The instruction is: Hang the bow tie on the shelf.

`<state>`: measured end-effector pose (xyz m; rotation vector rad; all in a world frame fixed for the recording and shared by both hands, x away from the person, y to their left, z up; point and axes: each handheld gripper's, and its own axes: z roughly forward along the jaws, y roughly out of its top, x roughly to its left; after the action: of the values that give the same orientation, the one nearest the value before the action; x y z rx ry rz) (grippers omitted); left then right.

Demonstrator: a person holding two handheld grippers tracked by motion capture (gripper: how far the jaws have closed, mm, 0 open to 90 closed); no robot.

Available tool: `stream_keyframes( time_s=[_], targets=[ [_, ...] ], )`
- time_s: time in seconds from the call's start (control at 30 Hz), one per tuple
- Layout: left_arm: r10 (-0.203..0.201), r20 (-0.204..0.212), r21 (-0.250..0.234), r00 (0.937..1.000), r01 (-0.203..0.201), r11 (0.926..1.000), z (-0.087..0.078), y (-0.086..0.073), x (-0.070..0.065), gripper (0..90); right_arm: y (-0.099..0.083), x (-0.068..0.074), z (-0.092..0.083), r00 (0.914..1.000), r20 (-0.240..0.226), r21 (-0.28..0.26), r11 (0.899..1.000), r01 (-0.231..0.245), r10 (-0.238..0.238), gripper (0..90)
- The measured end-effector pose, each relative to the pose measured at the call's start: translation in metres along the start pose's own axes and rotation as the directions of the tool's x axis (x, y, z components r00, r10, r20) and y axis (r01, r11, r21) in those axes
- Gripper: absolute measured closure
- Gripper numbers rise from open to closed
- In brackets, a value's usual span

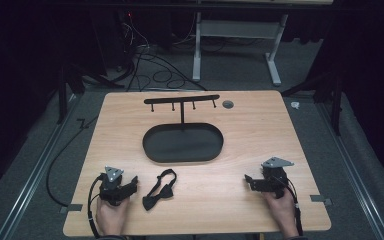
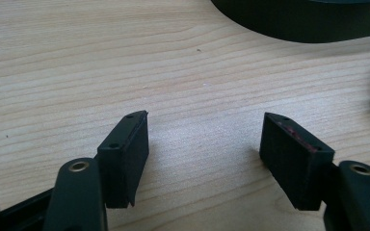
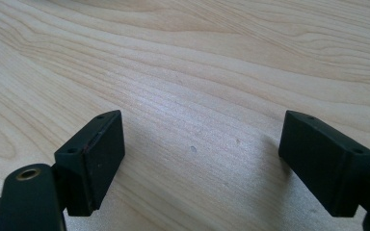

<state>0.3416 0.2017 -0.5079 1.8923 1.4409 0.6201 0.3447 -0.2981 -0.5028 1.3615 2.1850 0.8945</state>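
Lying flat on the table [image 1: 250,130] between the two hands, nearer the left tongs [image 1: 130,186], is a black bow tie [image 1: 159,190] with its thin strap looped. Both left and right tongs [image 1: 249,181] stand apart, holding nothing.

I see a light brown wooden table [image 1: 260,130] with wavy grain lines. The oval tray [image 1: 182,143] on it is black, and so is the hook stand [image 1: 182,100] behind it. The bow tie [image 1: 159,189] is black too. Both of my grippers, left gripper [image 1: 126,187] and right gripper [image 1: 250,181], are black with grey plates on top. The floor [image 1: 35,160] is grey.
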Motion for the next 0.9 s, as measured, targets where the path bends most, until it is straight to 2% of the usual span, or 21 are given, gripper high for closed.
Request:
stream_keyframes(
  time_s=[0.9],
  targets=[
    [0.009, 0.011, 0.005, 0.9999, -0.009, 0.9999, 0.0002, 0.0002, -0.0004, 32.5, 0.0000, 0.0001, 0.0000, 1.0000, 0.000, 0.001, 1.000, -0.001, 0.001, 17.6]
  ],
)
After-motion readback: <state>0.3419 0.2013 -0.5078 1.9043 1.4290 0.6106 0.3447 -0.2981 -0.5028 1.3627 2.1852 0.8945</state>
